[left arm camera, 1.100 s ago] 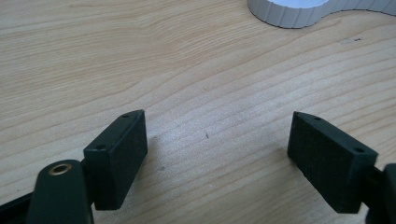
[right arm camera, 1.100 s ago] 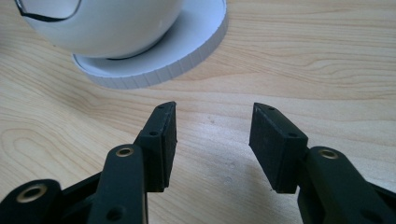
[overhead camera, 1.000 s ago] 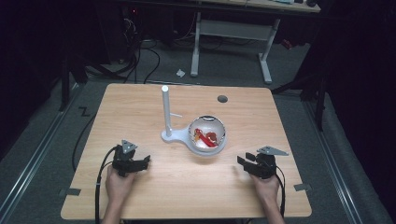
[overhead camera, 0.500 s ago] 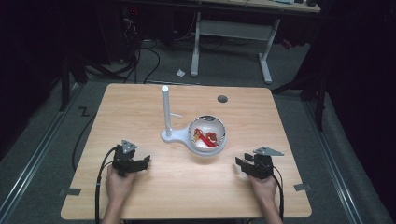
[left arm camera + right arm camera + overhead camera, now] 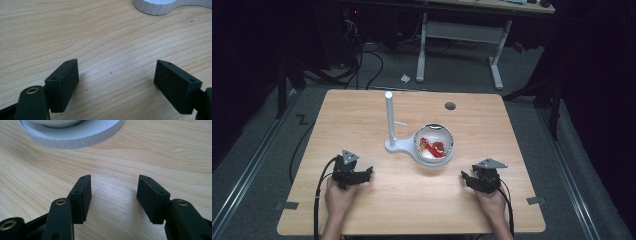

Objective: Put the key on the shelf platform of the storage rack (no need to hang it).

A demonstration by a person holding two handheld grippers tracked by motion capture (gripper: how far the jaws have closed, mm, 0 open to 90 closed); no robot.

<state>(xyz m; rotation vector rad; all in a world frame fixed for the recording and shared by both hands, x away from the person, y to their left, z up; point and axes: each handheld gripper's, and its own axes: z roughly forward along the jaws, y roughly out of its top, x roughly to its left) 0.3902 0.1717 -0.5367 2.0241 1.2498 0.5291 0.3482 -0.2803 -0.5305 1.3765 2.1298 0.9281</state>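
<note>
A white stand (image 5: 394, 146) with an upright post (image 5: 389, 117) holds a shiny bowl (image 5: 448, 137) at the middle of the wooden table (image 5: 412, 205). Red and orange pieces (image 5: 431, 147) lie in the bowl. My left gripper (image 5: 368, 173) rests low on the table to the near left of the stand. Its jaws (image 5: 116, 67) are wide open over bare wood, with the stand's ribbed base (image 5: 155, 6) ahead. My right gripper (image 5: 463, 177) sits to the near right of the bowl. Its jaws (image 5: 113, 180) are open and have just been opening, with nothing between them, facing the base (image 5: 75, 135).
A round dark grommet hole (image 5: 450, 106) sits in the table's far right part. Cables trail from both grippers toward the near edge. Beyond the table stand a desk frame (image 5: 497, 65) and loose cables on the grey floor.
The right hand and its gripper have edged slightly to the left. The left gripper, the stand and the bowl have not moved.
</note>
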